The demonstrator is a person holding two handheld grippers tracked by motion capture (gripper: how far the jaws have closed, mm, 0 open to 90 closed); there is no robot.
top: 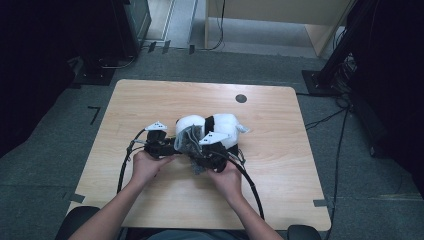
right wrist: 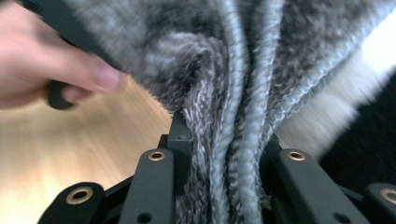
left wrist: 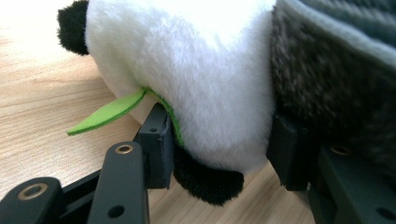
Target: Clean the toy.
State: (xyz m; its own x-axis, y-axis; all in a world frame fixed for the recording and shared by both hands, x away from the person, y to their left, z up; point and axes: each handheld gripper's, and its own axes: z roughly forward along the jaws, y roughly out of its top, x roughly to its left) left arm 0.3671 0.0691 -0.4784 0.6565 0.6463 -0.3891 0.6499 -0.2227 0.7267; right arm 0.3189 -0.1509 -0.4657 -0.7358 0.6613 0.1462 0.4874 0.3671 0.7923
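— At mid-counter [top: 150, 100], what's around the plush panda [top: 220, 125]?
— Bare wood. My left claw [left wrist: 219, 149] pinches its white body; my right claw [right wrist: 224, 144] clamps the grey knit cloth [right wrist: 233, 93] draped against it, blocking my view.

beside the plush panda [left wrist: 196, 70], the grey knitted cloth [left wrist: 336, 79] is cut off by the left gripper view's top and right edges. in the right gripper view that cloth, the panda and a hand [right wrist: 42, 70] are blurred.
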